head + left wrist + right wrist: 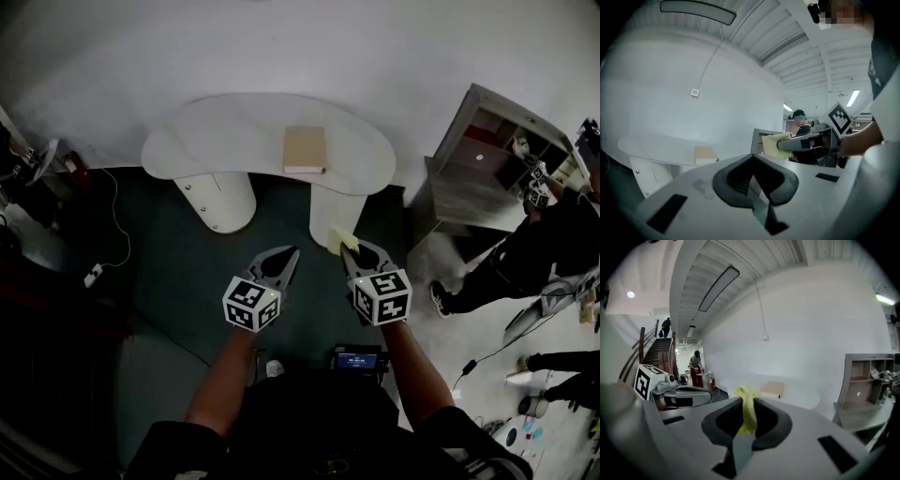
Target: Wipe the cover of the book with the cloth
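The left forearm [223, 380] and the right forearm [414, 367] reach straight forward, side by side. They hold the left gripper [289, 253] and the right gripper [348, 249] level over the dark floor [178, 272], short of the white counter [216, 131]. Each gripper carries a marker cube [251, 304] printed with black-and-white squares.

In the left gripper view its fingers [733, 180] meet at the tips with nothing between them. In the right gripper view the fingers [721, 423] pinch a yellow cloth [748, 411], which stands up from the tips in a bunched fold. The head view shows the cloth poking out ahead of the right gripper.

The tan book [305, 148] lies flat and shut on the counter, near its middle and well apart from both grippers. A grey shelf unit [487, 164] stands to the right.
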